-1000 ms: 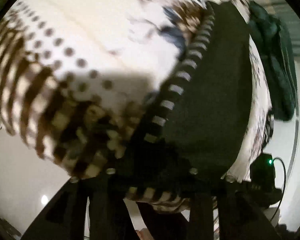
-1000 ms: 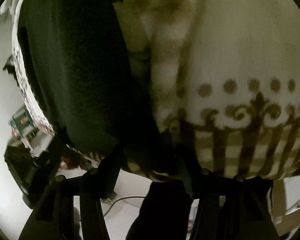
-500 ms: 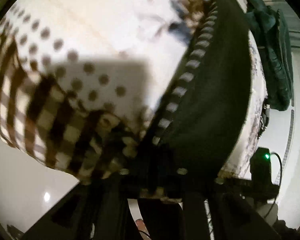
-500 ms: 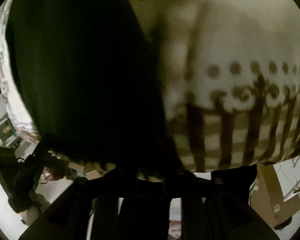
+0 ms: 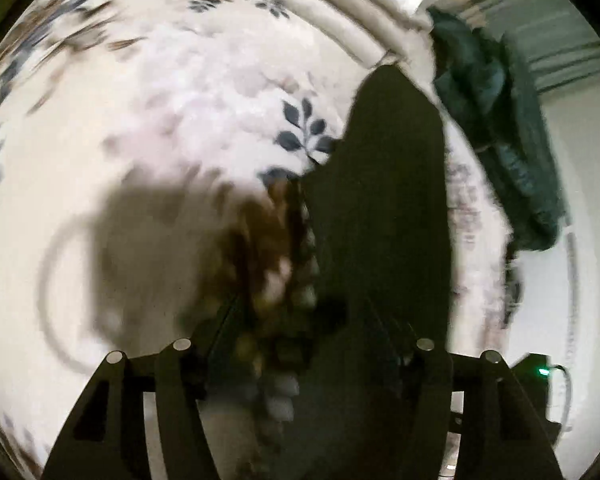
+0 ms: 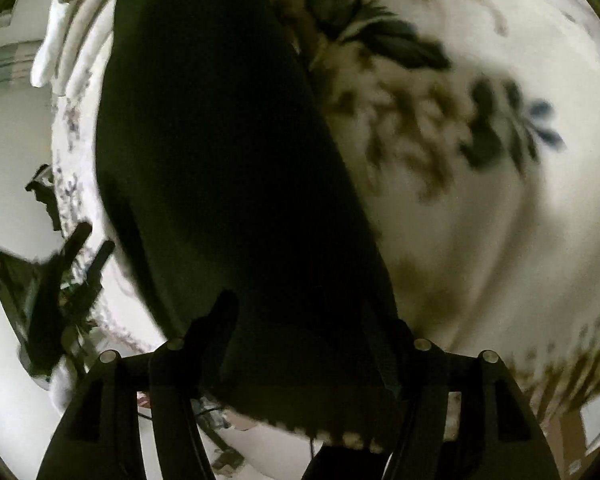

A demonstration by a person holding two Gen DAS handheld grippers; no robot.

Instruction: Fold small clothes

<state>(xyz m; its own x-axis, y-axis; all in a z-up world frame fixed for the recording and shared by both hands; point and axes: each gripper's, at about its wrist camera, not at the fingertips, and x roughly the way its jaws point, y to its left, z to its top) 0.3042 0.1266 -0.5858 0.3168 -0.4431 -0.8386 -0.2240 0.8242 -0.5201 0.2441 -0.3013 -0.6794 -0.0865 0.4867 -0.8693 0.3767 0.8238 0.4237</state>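
A: The dark garment (image 5: 384,240) fills the middle of both wrist views, hanging down over a bed with a floral cover (image 5: 204,128). A brown-and-cream checked trim (image 5: 276,264) runs along its left edge in the left wrist view.

B: And the left gripper (image 5: 300,356)? Its jaws look clenched on the garment, cloth bunched right between the black fingers (image 5: 180,392).

A: Same on the other side: the right gripper (image 6: 296,360) has the dark cloth pinched in its jaws, with a strip of pale trim (image 6: 340,438) poking out below.

B: Everything is smeared by motion blur, so the fabric's detail is hard to read.

A: Further out, a teal blanket (image 5: 500,128) lies heaped at the bed's far edge, beside white folded bedding (image 5: 340,12).

B: A small device with a green light (image 5: 540,372) sits low on the right of the left view. In the right wrist view, the left gripper (image 6: 60,280) shows dark at the left edge.
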